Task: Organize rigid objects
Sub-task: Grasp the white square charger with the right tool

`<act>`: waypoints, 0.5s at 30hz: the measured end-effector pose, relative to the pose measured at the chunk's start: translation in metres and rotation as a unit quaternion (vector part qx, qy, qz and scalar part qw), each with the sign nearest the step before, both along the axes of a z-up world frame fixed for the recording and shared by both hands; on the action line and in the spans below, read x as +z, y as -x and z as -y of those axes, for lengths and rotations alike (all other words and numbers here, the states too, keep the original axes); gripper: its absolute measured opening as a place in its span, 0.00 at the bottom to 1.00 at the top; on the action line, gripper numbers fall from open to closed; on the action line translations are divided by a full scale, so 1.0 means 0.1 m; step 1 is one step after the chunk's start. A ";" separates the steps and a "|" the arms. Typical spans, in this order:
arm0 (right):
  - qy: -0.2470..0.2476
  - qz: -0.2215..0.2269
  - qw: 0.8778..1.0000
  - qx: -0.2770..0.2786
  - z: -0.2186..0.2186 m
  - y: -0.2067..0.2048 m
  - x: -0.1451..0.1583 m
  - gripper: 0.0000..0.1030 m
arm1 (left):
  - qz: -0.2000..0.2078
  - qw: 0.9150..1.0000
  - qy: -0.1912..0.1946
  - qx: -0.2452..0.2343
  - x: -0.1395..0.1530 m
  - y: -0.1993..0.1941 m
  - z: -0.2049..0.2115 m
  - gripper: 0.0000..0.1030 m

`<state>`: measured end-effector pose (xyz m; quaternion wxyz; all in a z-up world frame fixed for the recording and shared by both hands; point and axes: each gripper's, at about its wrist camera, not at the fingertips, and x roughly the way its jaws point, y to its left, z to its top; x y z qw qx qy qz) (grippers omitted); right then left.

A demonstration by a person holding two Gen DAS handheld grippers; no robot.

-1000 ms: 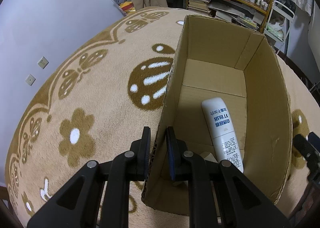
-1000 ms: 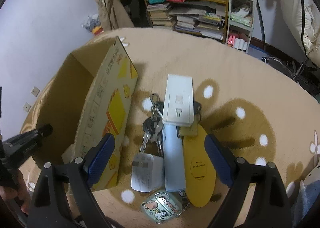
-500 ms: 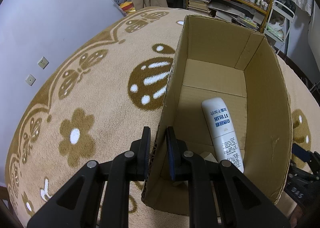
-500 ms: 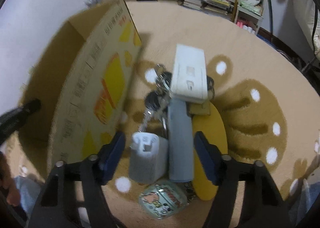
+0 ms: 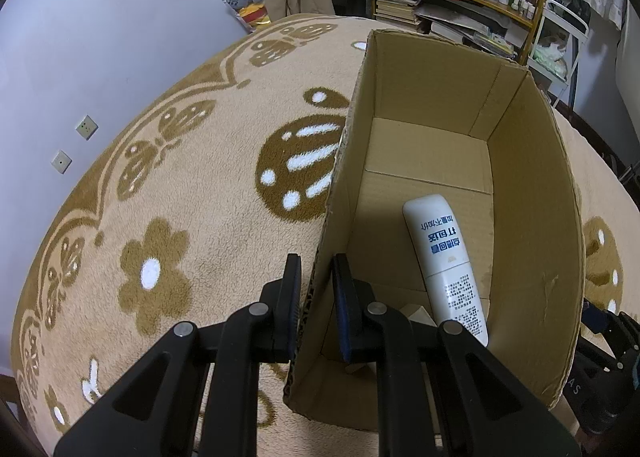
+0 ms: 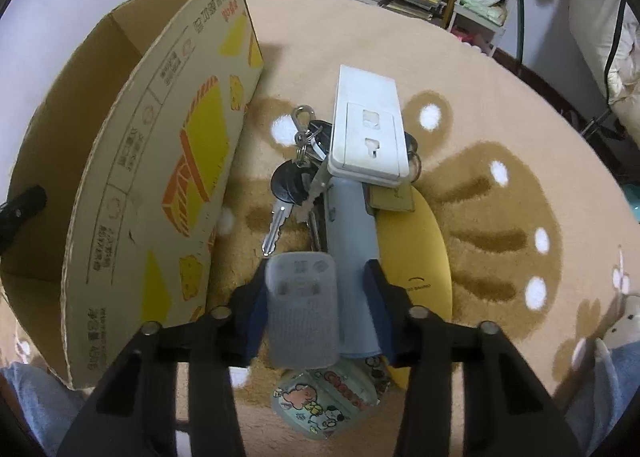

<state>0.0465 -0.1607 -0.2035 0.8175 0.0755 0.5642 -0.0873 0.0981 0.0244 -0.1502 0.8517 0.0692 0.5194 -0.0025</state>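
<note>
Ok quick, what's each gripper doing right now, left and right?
Left gripper: shut on the cardboard box wall.
Right gripper: jaws have just been closing around the grey case and pale blue tube; firm grip cannot be told.

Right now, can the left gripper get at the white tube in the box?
Probably not. The left gripper is shut on the cardboard box wall, steadying it. The white tube lies uncovered on the box floor just past the inner jaw, but reaching it would mean letting go of the wall first.
</note>
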 end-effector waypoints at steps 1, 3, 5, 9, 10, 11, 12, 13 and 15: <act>-0.002 0.000 1.000 0.002 -0.03 0.00 0.01 0.31 | 0.000 1.000 -0.001 0.000 0.00 0.00 0.00 0.14; -0.003 -0.002 1.000 0.003 -0.08 0.00 0.02 0.29 | 0.000 1.000 -0.002 -0.001 0.01 0.00 0.00 0.14; 0.008 0.003 1.000 0.006 -0.13 0.01 0.03 0.29 | 0.001 1.000 -0.004 -0.003 0.00 0.00 0.00 0.14; -0.018 0.009 1.000 -0.013 -0.06 0.03 0.06 0.29 | 0.002 1.000 -0.009 -0.006 0.00 0.00 0.01 0.14; -0.032 0.014 0.999 -0.023 -0.01 0.03 0.07 0.29 | 0.003 1.000 -0.012 -0.008 0.00 0.00 0.02 0.14; -0.042 0.020 0.999 -0.029 0.03 0.04 0.08 0.29 | 0.003 1.000 -0.013 -0.008 0.00 0.00 0.02 0.14; -0.051 0.027 0.998 -0.035 0.06 0.05 0.10 0.29 | 0.004 1.000 -0.013 -0.009 0.00 0.00 0.02 0.14; -0.056 0.033 0.997 -0.038 0.09 0.06 0.11 0.29 | 0.004 1.000 -0.012 -0.008 0.00 0.00 0.02 0.14; -0.054 0.052 0.996 -0.039 0.09 0.08 0.19 0.29 | 0.003 1.000 -0.010 -0.007 0.00 0.00 0.02 0.14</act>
